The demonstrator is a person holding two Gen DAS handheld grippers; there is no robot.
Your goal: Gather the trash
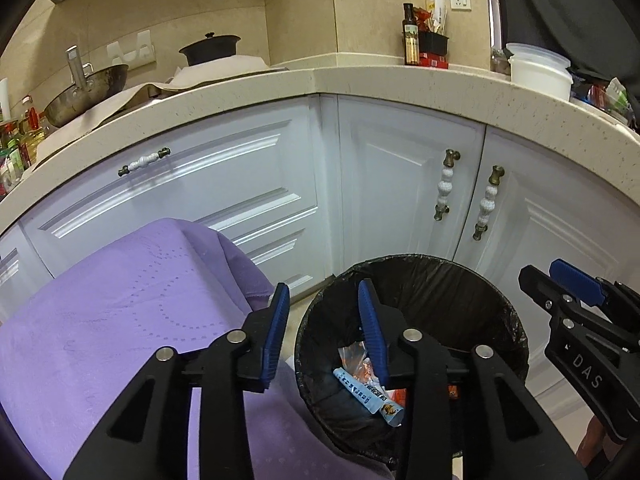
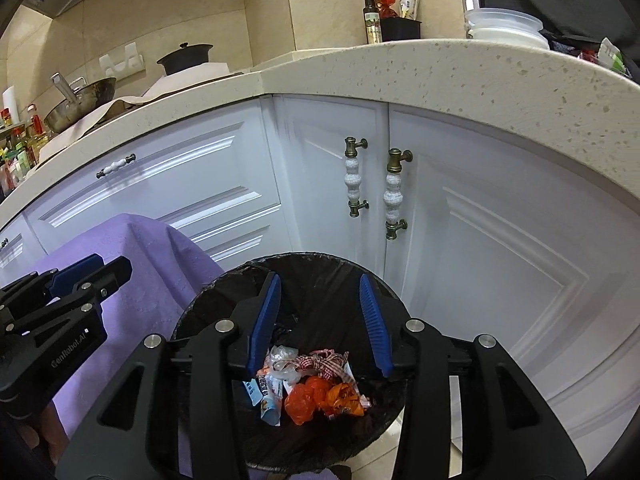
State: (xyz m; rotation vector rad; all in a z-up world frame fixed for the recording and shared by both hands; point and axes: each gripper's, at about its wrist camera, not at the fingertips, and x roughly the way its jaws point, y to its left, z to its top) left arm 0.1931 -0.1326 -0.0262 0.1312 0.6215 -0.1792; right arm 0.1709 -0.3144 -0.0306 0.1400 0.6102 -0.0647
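A round trash bin [image 1: 500, 304] with a black liner stands on the floor in front of white cabinets; it also shows in the right wrist view [image 2: 224, 280]. Inside lie wrappers: a light blue wrapper [image 1: 364, 394], orange wrappers [image 2: 316, 396], clear plastic and a checked ribbon [image 2: 324, 362]. My left gripper [image 1: 325, 334] is open and empty, above the bin's left rim. My right gripper [image 2: 318, 320] is open and empty, directly over the bin. Each gripper shows at the edge of the other's view, the right one [image 1: 576, 292] and the left one [image 2: 76, 276].
A purple cloth [image 1: 120, 320] covers a surface left of the bin. White cabinet doors with handles [image 2: 394, 188] stand behind. The speckled counter [image 2: 440, 68] holds a wok [image 1: 84, 92], a black pot [image 1: 210, 50], a bottle [image 1: 409, 36] and white containers [image 1: 538, 68].
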